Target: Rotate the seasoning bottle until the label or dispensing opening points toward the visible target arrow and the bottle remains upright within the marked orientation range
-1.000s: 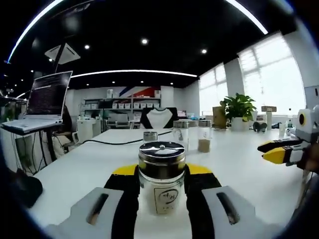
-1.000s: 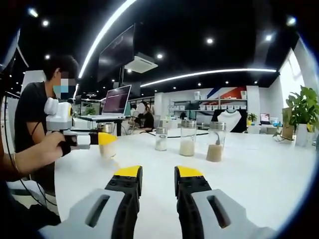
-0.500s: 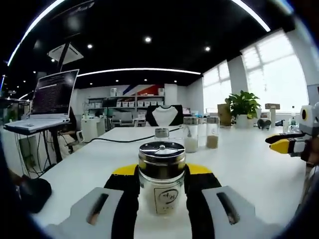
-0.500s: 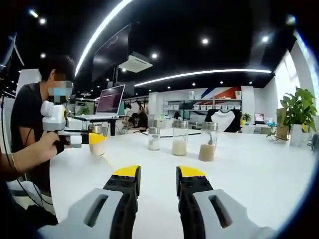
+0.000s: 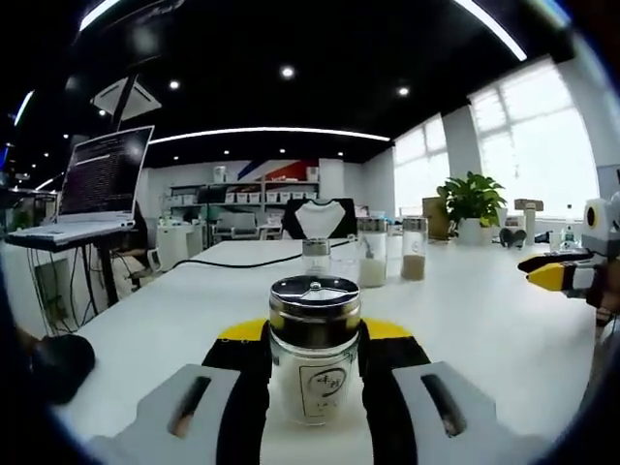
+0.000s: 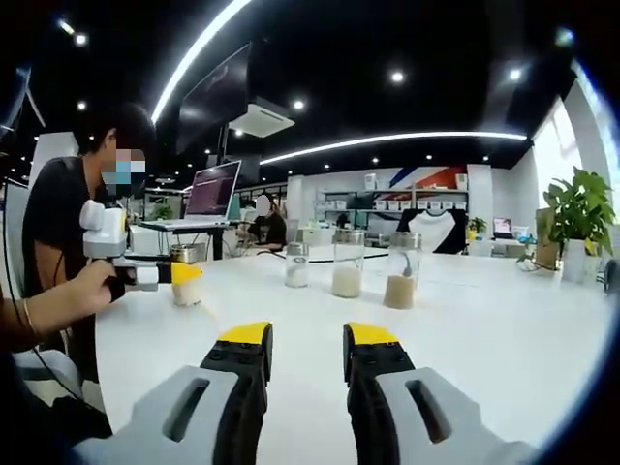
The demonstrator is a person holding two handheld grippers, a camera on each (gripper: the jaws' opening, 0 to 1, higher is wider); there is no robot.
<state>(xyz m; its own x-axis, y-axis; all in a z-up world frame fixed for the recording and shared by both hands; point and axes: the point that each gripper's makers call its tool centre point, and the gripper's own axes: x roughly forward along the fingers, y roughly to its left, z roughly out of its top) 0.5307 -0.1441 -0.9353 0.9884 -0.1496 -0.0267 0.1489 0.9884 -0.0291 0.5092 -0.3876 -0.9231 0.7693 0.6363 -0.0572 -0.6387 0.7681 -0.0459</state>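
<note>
Meanwhile, your left claw has kept its grip on the seasoning bottle through the last second — the jaws press both sides of the glass, and the label stays square to that camera. What has shifted is the background: the three jars far down the tabletop and the laptop have slid a little across the left gripper view, so you have swung bottle and claw together. That counts, I'd judge, as a small turn toward the target, with the bottle upright under its metal lid. No arrow is visible, so I can't say how much turn remains.

Your right claw is empty, its jaws a narrow gap apart, held low over the tabletop and well apart from the work.

From the right gripper view you get the side-on picture: the left claw out at the left in your hand, the bottle standing near the tabletop edge, the jars in a row beyond. The left gripper view instead gives the label close up, and the right claw's yellow tip at its right edge.
</note>
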